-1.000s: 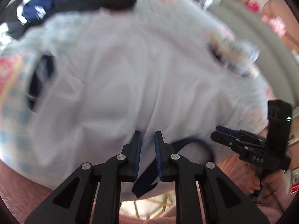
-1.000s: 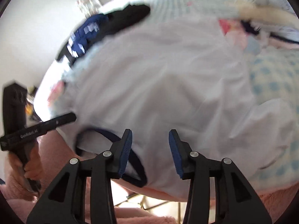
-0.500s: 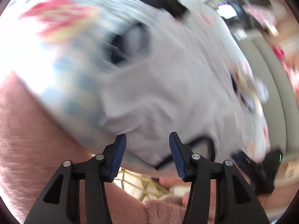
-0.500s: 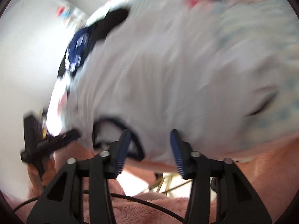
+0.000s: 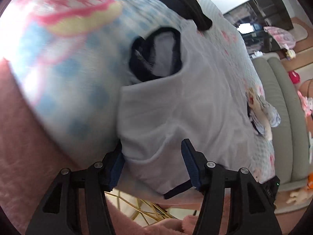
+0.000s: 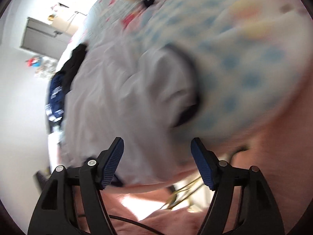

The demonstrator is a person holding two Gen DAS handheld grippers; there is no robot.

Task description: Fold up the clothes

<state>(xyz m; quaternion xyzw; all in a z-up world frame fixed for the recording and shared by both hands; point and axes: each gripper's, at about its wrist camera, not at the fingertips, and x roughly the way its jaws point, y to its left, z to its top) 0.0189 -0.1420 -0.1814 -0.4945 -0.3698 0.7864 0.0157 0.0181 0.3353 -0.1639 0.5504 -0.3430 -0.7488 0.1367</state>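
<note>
Over the white shirt (image 5: 195,98), we hold the left gripper (image 5: 152,162) and right gripper (image 6: 157,159) low at its edge, both spread wide, gripping nothing.

1. A white T-shirt (image 5: 187,105) with dark navy trim lies spread and wrinkled on the blue-checked bedspread (image 5: 78,90).
2. Its dark-edged sleeve opening (image 5: 156,54) gapes open, facing upward.
3. Its near edge hangs just over the bed's side.
4. A dark navy-and-black garment (image 6: 58,90) lies bunched at the shirt's far end, touching it.
</note>
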